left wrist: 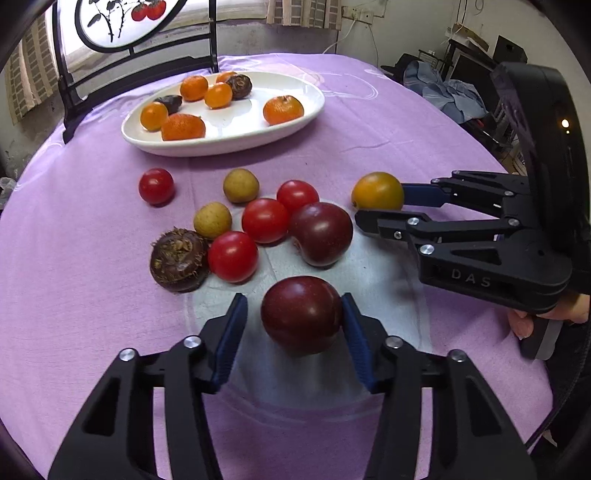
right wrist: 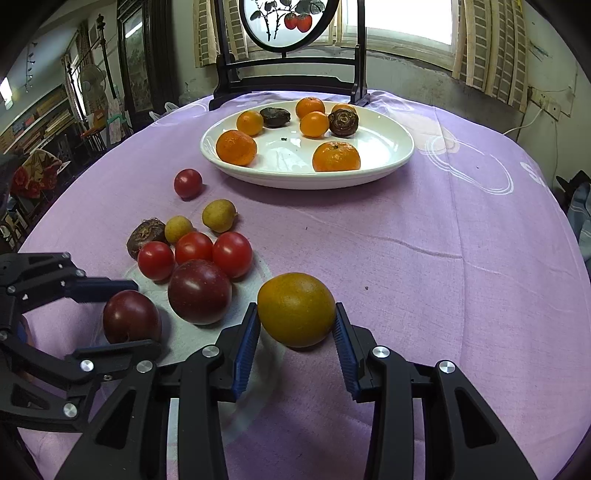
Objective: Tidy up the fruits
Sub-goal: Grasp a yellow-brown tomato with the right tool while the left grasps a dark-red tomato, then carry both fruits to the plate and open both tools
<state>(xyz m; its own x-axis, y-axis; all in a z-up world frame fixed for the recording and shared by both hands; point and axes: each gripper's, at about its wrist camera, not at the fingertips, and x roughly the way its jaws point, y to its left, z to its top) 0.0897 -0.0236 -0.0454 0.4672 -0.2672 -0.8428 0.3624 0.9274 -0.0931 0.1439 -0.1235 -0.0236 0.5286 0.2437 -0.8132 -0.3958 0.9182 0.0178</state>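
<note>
Left hand-held gripper [left wrist: 293,325] around dark red plum [left wrist: 301,314], left pad apart; right hand-held gripper [right wrist: 295,332] clamps yellow-brown fruit [right wrist: 296,309] on tabletop [right wrist: 424,240].

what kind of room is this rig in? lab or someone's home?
Looks like a lived-in home, probably a dining or living room: a round table under a purple cloth, a decorative painted screen by a curtained window, and a standing fan beside cluttered shelves.

Home: cloth-covered table [right wrist: 406,229], curtained window [right wrist: 406,22], decorative screen [right wrist: 288,22], cluttered shelves [right wrist: 40,114].
</note>
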